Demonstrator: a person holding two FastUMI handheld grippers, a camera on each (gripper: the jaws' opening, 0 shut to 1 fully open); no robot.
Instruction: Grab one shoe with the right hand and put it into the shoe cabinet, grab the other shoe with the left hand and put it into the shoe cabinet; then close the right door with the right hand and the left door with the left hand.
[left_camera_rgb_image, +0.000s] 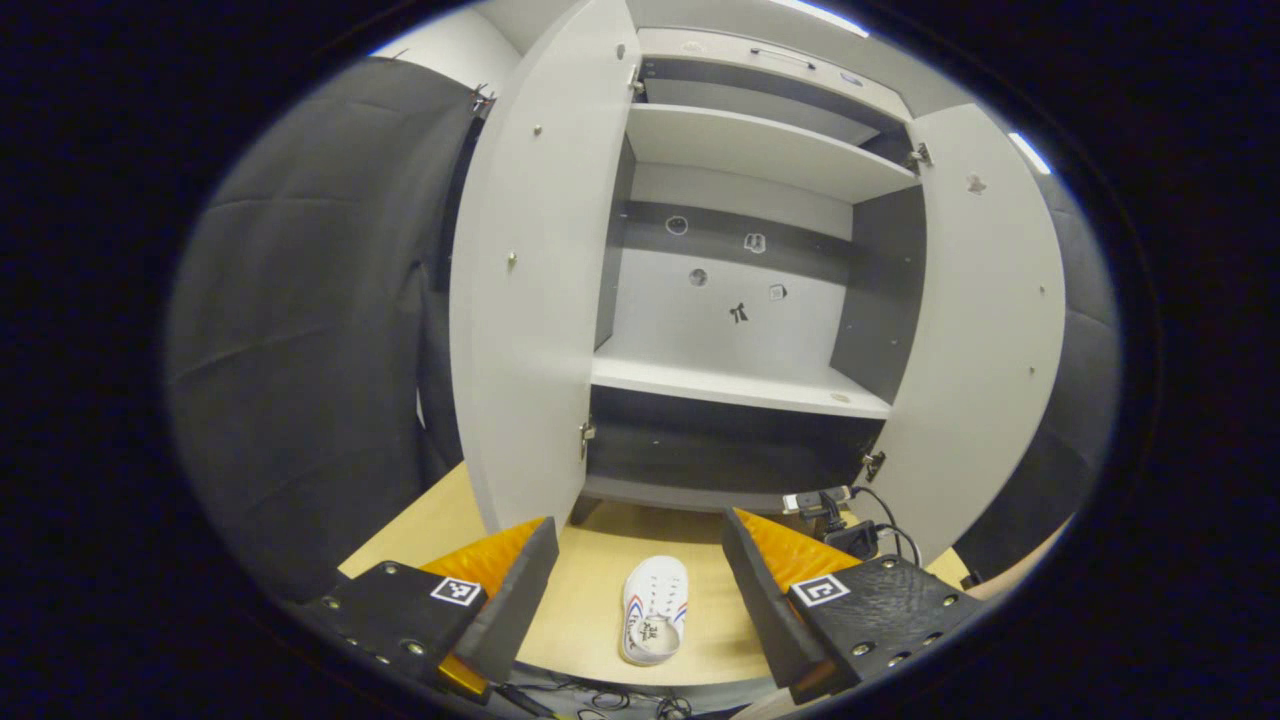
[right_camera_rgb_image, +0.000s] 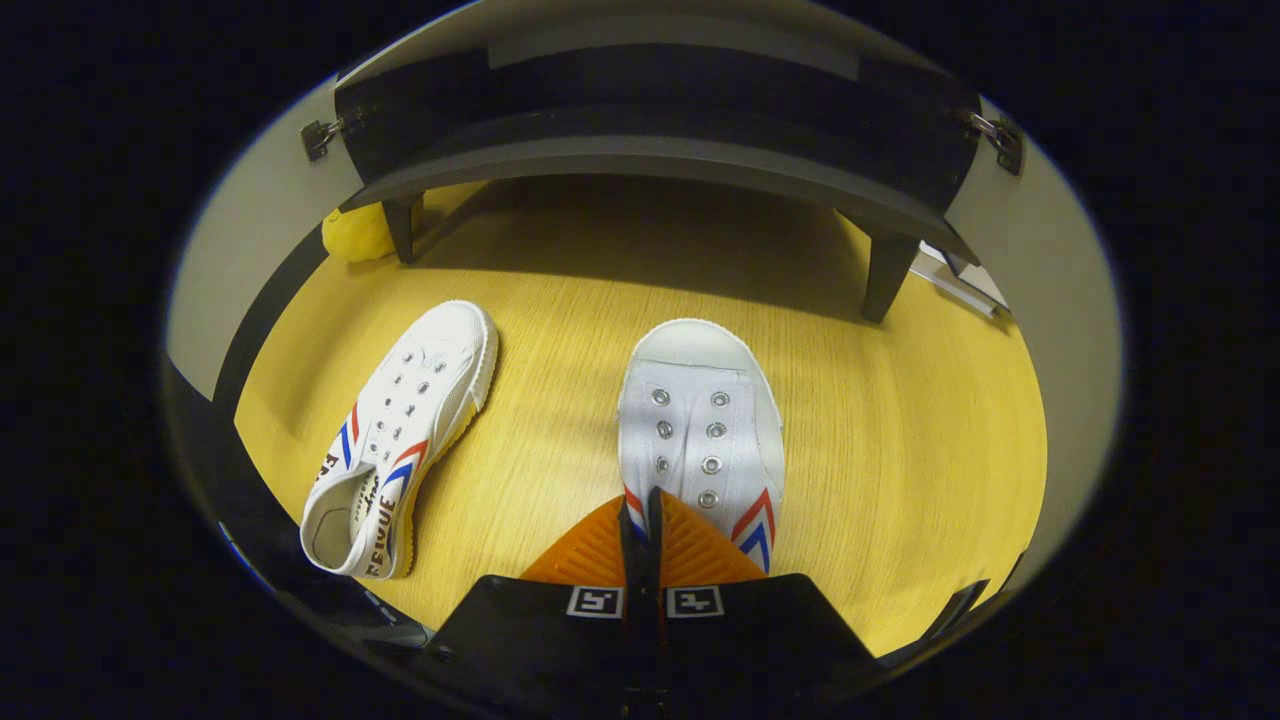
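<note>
On the floor at 12 o'clock, the right gripper (right_camera_rgb_image: 640, 520) pinches one shoe (right_camera_rgb_image: 700, 420)'s side. The other shoe (right_camera_rgb_image: 400, 430) lies at 10 o'clock. The left gripper (left_camera_rgb_image: 640, 590) hangs wide apart, and the shoe cabinet (left_camera_rgb_image: 740, 385) has no shoes inside yet.

- In the right gripper view, the right claw (right_camera_rgb_image: 640, 525) covers the heel end of the nearer shoe (right_camera_rgb_image: 700, 430).
- A yellow object (right_camera_rgb_image: 357, 232) sits half hidden behind the cabinet leg (right_camera_rgb_image: 403, 227); its kind is unclear.
- Small stickers (left_camera_rgb_image: 738, 312) on the cabinet's back panel are too tiny to identify.
</note>
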